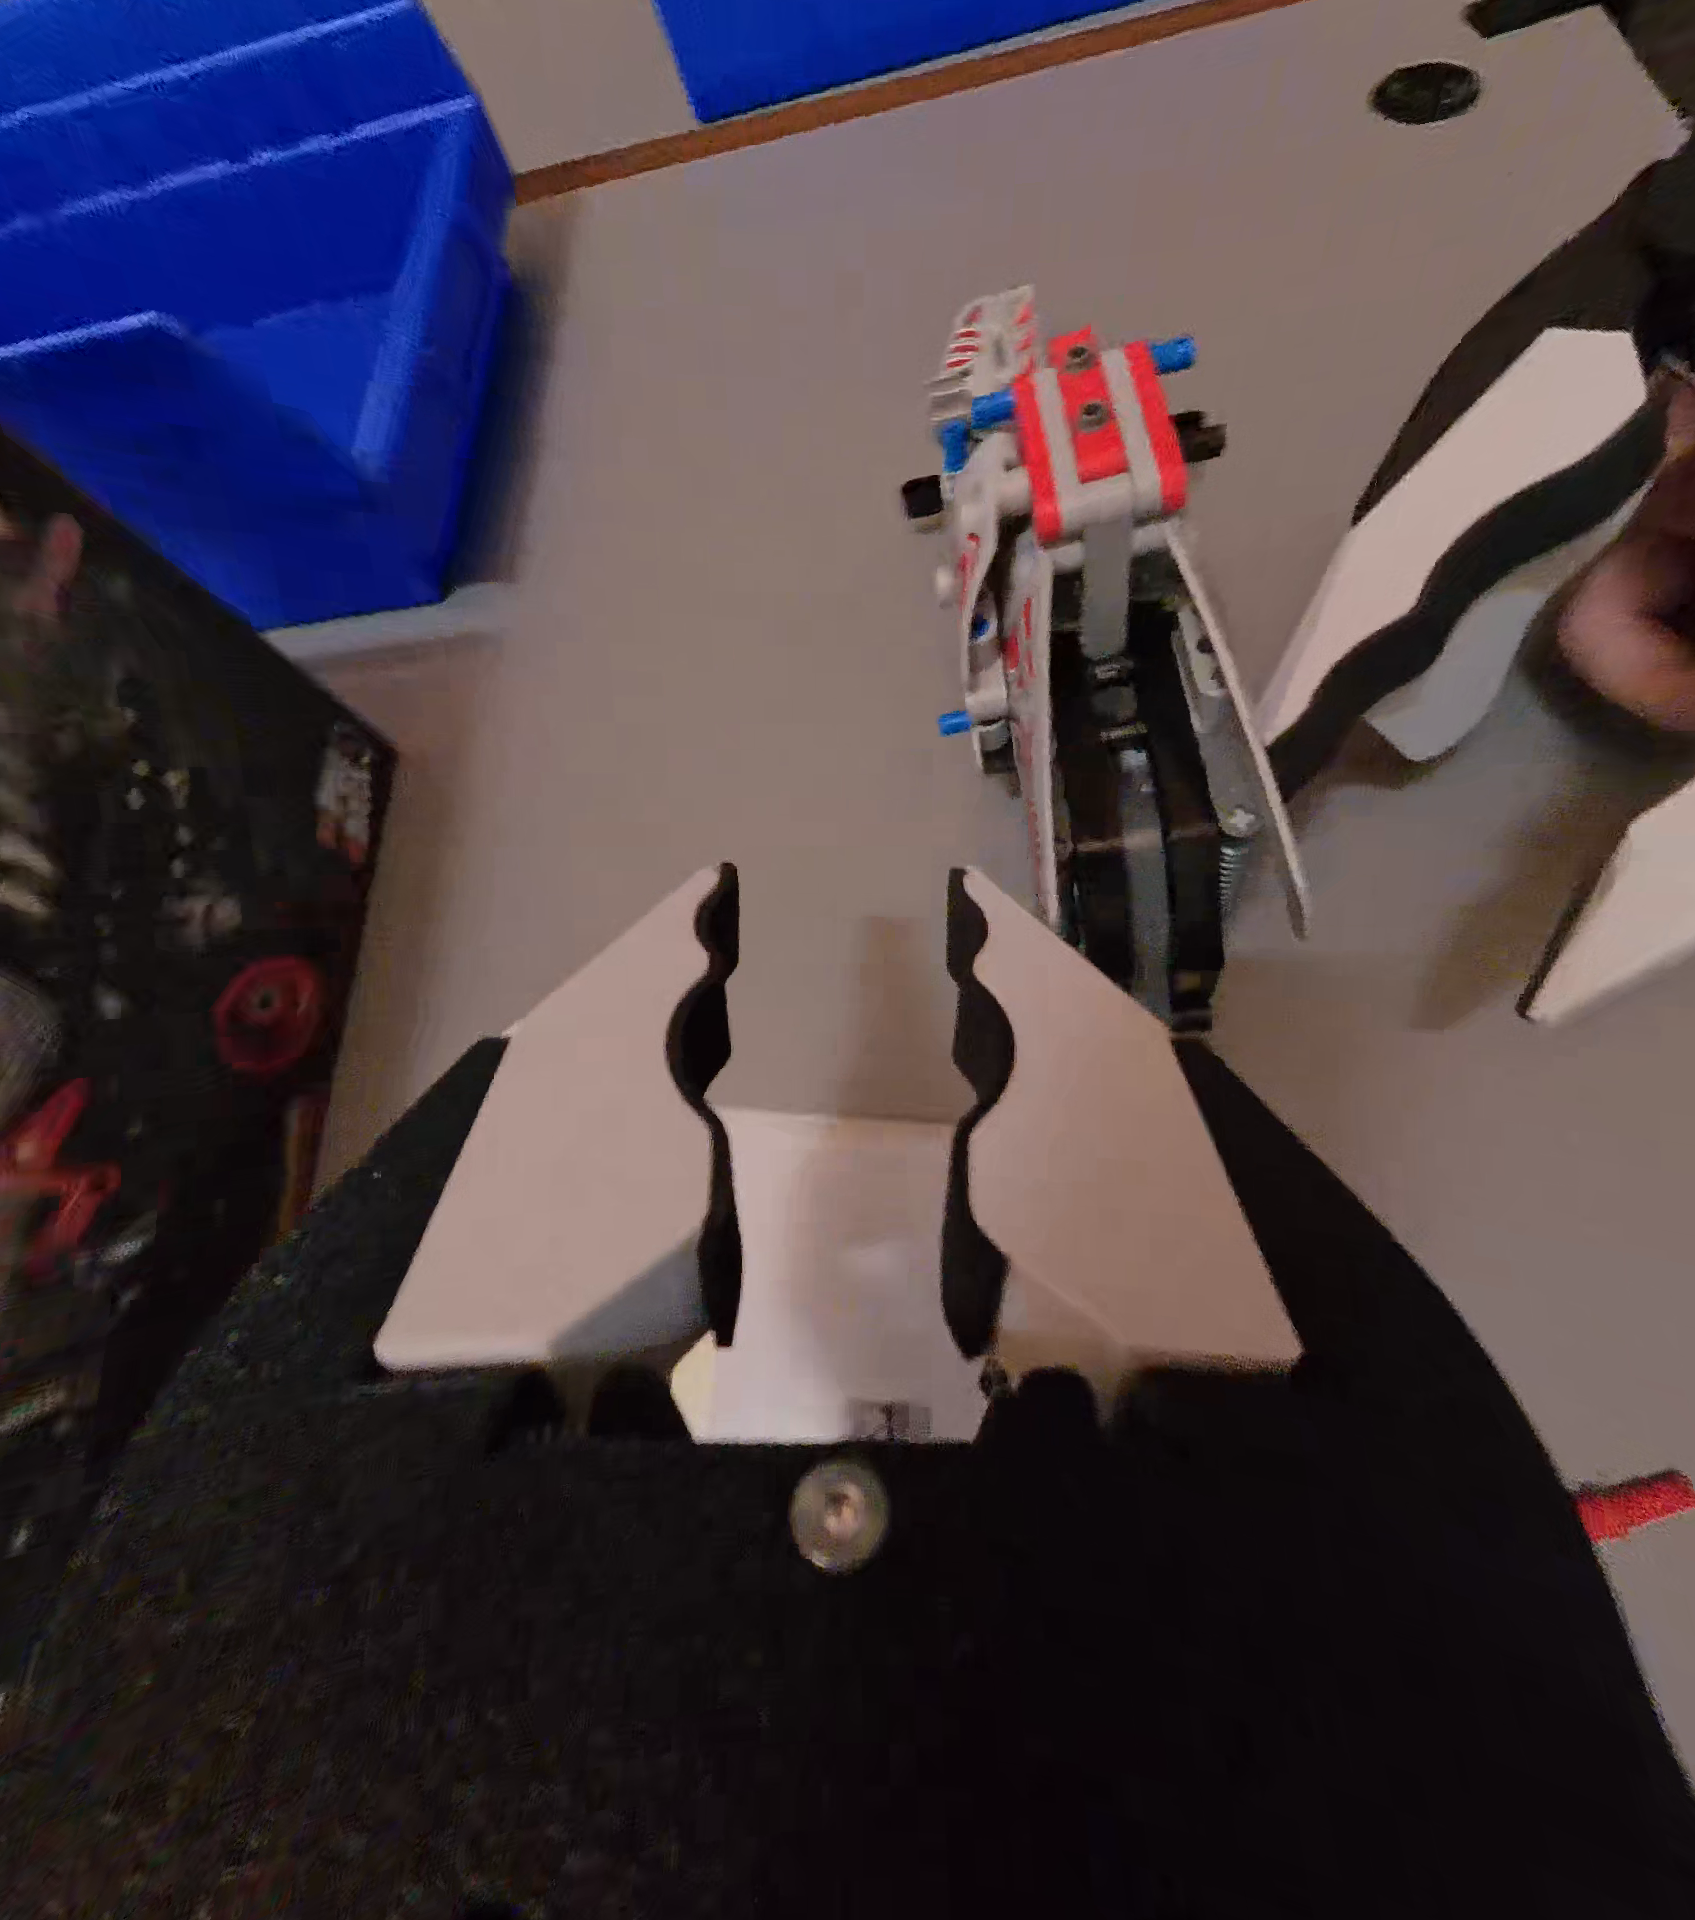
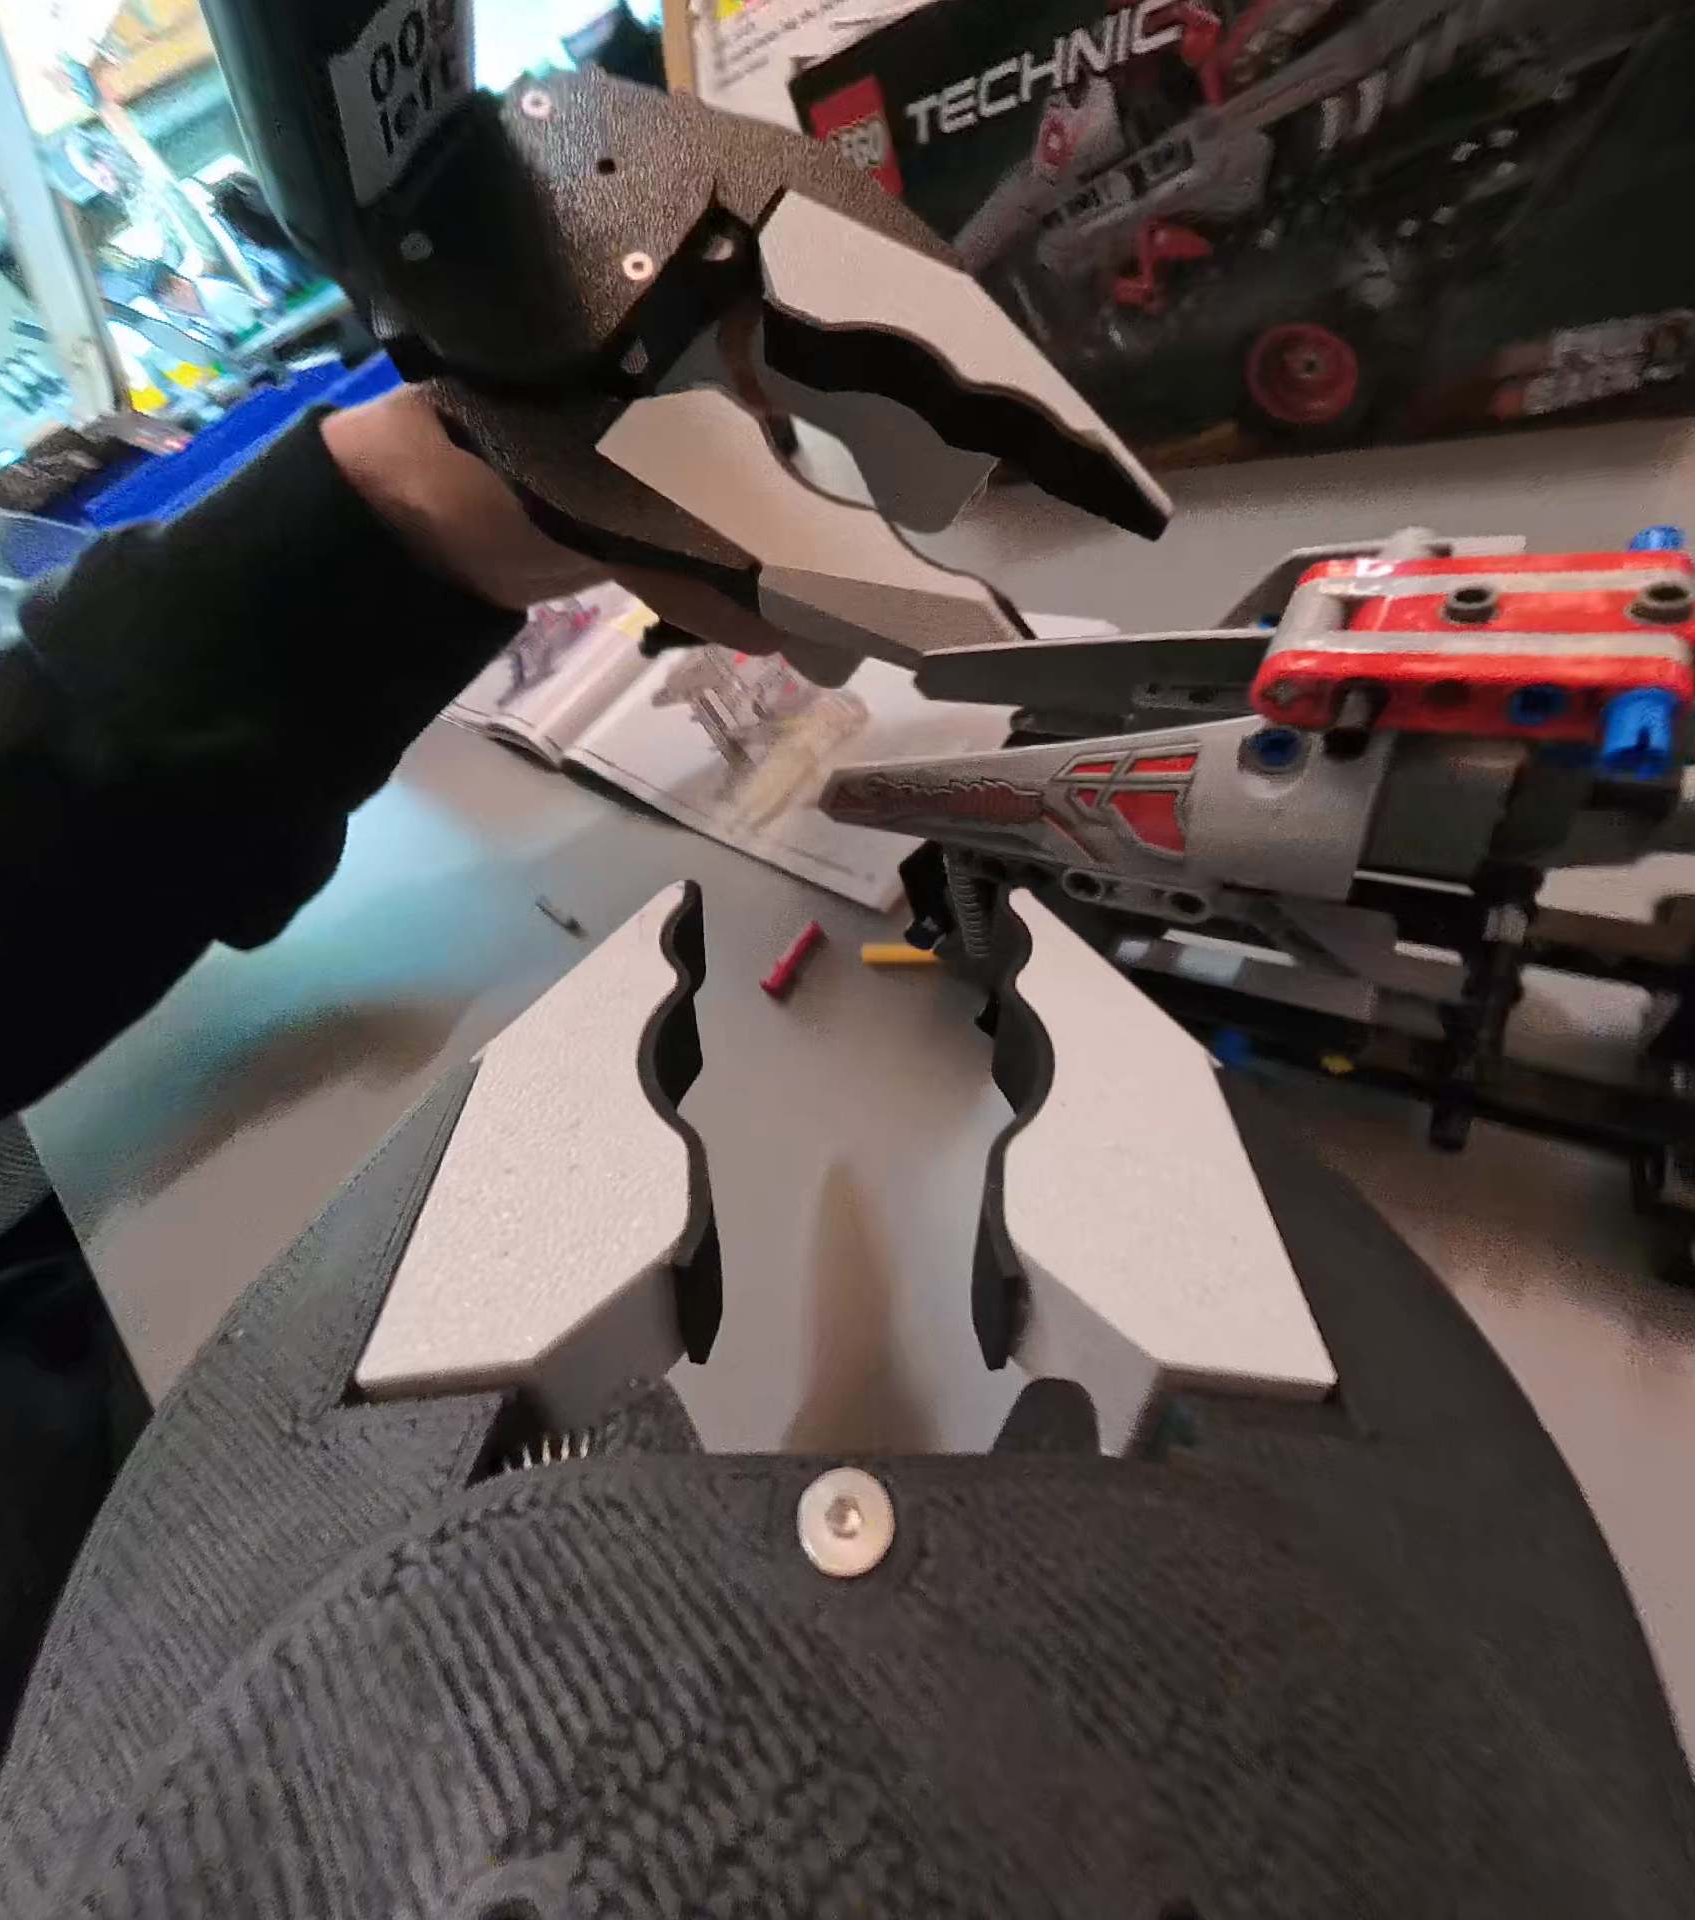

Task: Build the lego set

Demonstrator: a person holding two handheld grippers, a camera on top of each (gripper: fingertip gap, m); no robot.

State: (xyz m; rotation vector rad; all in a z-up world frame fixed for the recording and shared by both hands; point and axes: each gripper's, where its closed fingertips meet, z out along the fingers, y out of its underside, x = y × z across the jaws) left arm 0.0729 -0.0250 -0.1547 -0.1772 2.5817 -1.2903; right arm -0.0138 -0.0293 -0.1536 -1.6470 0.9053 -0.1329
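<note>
The left tongs (image 1: 841, 883) are hanging over the grey table (image 1: 718, 520) with their two fingers standing apart, and nothing is sitting between them. The lego model (image 1: 1092, 582) is lying on the table just ahead of these tongs and a bit to their right side. It is long, with a red and grey block on the far end, blue pins sticking out, white side panels, and black parts in the middle. Its near end is sitting right beside the right fingertip of the left tongs, but I cannot tell if they are touching.

The right tongs (image 2: 853, 904) are also being held wide, with nothing in them. In their own view the lego model (image 2: 1394, 790) is sitting ahead and off to their right. A small red pin (image 2: 791, 961) and a small yellow pin (image 2: 900, 953) are lying on the table just past their fingertips. An open booklet (image 2: 677, 727) is lying farther ahead.

A blue bin (image 1: 199, 291) is sitting far ahead on the left of the left tongs, and the dark lego box (image 1: 74, 935) is lying close on their left side.

A hand (image 2: 438, 499) in a black sleeve is holding the left tongs up above the model.
</note>
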